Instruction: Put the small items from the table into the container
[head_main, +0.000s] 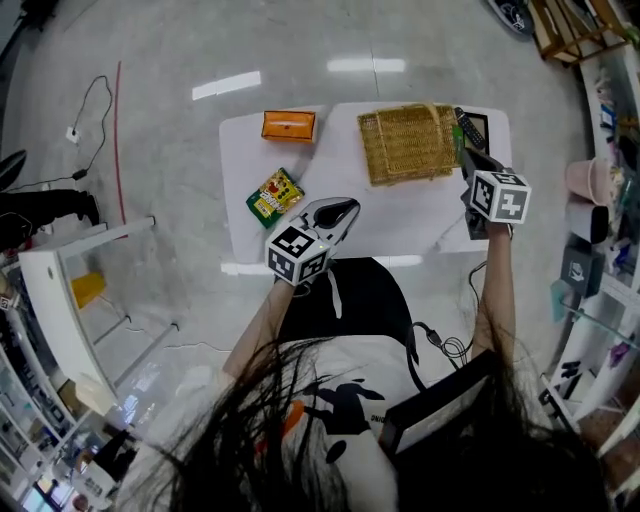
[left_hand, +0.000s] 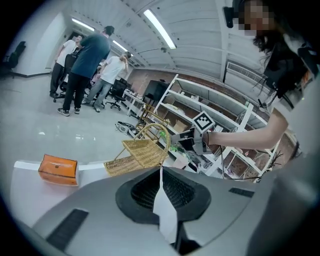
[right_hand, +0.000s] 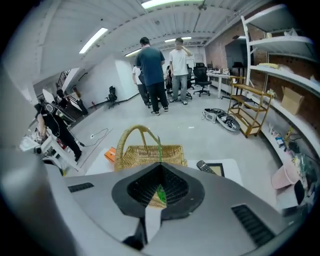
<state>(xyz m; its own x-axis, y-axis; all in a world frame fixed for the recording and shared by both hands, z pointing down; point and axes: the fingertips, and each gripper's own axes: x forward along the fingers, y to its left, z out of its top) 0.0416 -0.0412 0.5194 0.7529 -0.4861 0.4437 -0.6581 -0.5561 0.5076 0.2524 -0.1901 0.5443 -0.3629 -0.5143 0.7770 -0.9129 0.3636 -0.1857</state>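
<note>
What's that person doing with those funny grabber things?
A person is clearing small things off a white table, with a grabber in each hand. The right gripper is shut on a thin green item, right beside the wicker basket. The left gripper is shut with nothing in it, near the table's front edge. An orange box, a snack packet and a remote control lie on the table, outside the basket.
</note>
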